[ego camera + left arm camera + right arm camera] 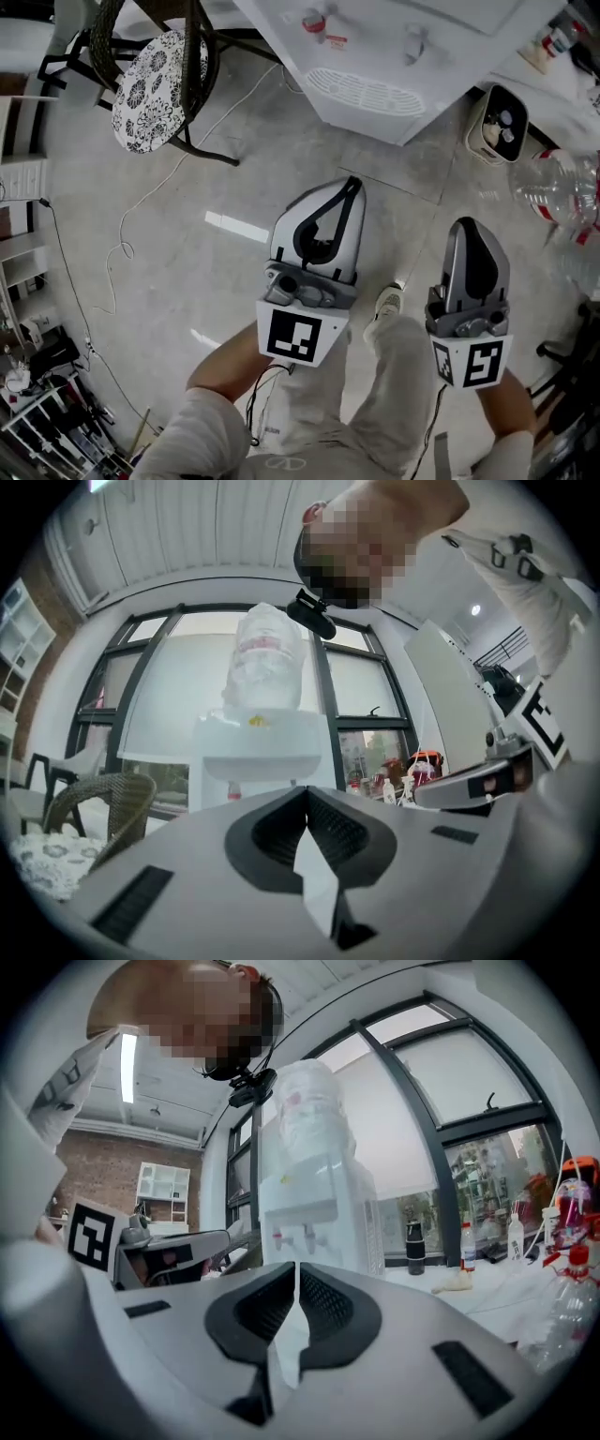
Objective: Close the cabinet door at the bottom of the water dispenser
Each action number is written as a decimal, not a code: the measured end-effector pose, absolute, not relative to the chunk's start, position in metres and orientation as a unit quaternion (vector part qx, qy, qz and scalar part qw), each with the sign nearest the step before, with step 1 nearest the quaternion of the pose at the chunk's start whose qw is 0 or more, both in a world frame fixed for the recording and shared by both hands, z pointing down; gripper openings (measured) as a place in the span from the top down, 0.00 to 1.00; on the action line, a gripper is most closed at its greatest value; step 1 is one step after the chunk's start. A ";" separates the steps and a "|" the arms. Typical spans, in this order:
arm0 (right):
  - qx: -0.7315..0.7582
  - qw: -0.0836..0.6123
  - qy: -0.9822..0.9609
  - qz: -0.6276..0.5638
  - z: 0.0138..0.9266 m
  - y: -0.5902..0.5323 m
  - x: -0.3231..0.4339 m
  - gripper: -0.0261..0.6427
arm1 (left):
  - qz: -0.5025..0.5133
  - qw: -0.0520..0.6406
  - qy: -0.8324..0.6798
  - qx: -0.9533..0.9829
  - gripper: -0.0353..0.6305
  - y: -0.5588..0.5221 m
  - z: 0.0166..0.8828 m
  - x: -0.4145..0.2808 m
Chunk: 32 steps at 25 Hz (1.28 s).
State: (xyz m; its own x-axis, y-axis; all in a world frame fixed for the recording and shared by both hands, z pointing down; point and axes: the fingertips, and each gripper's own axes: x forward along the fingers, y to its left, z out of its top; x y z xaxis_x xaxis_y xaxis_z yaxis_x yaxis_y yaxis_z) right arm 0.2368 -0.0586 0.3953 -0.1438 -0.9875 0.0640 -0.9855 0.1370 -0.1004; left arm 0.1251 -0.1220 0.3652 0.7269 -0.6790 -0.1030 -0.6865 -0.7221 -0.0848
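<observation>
The white water dispenser (375, 66) stands ahead of me, seen from above in the head view, its red and white taps facing me. Its bottom cabinet door shows in no view. The left gripper view has the dispenser (262, 752) straight ahead with a clear bottle (267, 658) on top. In the right gripper view the dispenser (314, 1213) is just left of centre. My left gripper (353, 183) and right gripper (466, 225) are held side by side, high above the floor and short of the dispenser. Both are shut, nothing between their jaws.
A wicker chair with a patterned cushion (159, 84) stands left of the dispenser, and a thin cable (122, 244) runs over the tiled floor. A small white appliance (497, 122) and a clear plastic bottle (553, 187) are at right. Cluttered shelves (37, 375) fill the lower left.
</observation>
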 end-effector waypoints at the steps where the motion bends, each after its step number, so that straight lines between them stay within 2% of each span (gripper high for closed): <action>1: -0.656 0.009 0.752 -0.063 0.372 -0.054 0.234 0.92 | 0.031 0.055 0.374 -0.925 0.94 -0.119 0.343 0.119; 11: -0.683 0.008 0.724 -0.091 0.143 -0.006 0.250 0.92 | 0.008 0.030 0.412 -0.910 0.94 -0.084 0.108 0.074; 18: -0.695 -0.008 0.714 -0.081 0.025 0.046 0.262 0.92 | 0.008 0.038 0.429 -0.902 0.94 -0.054 -0.010 0.045; 25: -0.706 0.003 0.705 -0.074 -0.037 0.091 0.263 0.92 | 0.019 0.029 0.430 -0.902 0.94 -0.022 -0.066 0.025; 32: -0.718 0.014 0.691 -0.076 -0.046 0.116 0.264 0.93 | 0.021 0.008 0.431 -0.902 0.94 -0.008 -0.062 0.015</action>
State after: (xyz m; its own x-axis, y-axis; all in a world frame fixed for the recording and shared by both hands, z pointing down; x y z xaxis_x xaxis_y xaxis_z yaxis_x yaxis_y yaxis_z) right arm 0.2642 0.1156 -0.0457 0.0327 -0.9954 0.0899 -0.9913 -0.0437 -0.1239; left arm 0.0146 -0.0084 -0.0623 0.6268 -0.7780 -0.0443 -0.7786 -0.6275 0.0039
